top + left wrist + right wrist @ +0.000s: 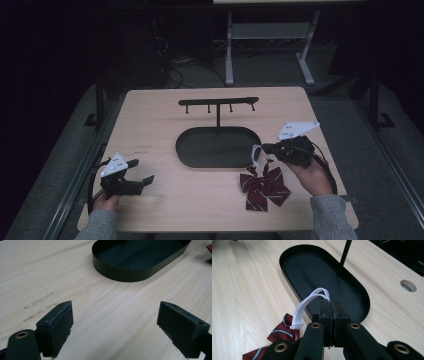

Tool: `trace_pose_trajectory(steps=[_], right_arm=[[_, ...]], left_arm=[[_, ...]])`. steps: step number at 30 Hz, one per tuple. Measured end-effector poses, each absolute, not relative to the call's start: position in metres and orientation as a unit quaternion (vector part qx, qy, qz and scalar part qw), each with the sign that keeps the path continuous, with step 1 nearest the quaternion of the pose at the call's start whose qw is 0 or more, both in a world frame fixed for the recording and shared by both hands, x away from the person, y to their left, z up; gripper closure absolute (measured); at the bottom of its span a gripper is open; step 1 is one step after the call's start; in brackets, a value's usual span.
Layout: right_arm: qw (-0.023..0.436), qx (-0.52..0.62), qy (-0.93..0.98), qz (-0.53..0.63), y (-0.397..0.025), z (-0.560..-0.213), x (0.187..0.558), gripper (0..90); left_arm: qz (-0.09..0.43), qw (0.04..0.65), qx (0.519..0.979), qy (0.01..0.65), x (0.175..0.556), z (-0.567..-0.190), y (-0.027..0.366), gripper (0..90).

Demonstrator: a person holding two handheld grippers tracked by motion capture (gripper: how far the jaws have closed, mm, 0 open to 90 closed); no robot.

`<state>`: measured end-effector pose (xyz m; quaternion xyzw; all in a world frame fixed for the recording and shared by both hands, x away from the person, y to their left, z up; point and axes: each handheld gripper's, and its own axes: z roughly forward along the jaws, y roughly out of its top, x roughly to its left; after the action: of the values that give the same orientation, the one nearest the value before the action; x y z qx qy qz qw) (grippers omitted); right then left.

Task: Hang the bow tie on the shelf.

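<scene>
One white elastic loop (312,300) is what you have, pinched at its top between the closed jaws of your right gripper (331,305), while the striped bow tie (264,186) it belongs to lies on the table (165,115) just in front of the oval tray (200,155). Lift slowly so the bow hangs free, keep the loop spread, and aim it at a peg on the hanger bar (218,102). Your left gripper (115,322) is wide open, holding nothing, over bare wood

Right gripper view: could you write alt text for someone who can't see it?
A black claw, jaws shut, pinches the white elastic loop of a dark red striped bow tie lying on a pale wooden table. Behind it sits a black oval tray with a thin upright post.
</scene>
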<state>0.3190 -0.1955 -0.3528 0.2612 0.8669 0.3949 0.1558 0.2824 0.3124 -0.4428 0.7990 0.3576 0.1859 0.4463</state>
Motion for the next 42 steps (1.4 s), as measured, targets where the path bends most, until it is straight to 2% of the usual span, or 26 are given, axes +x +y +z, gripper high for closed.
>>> trace_pose_trajectory(steps=[18,42], right_arm=[[0.167,0.237,0.868,0.404,-0.181,-0.331,0.323,88.4],[0.164,0.213,0.873,0.406,-0.159,-0.308,0.347,88.4]], left_arm=[[0.188,0.443,0.802,0.353,0.282,-0.441,0.314,13.0],[0.191,0.443,0.803,0.35,0.282,-0.439,0.314,13.0]])
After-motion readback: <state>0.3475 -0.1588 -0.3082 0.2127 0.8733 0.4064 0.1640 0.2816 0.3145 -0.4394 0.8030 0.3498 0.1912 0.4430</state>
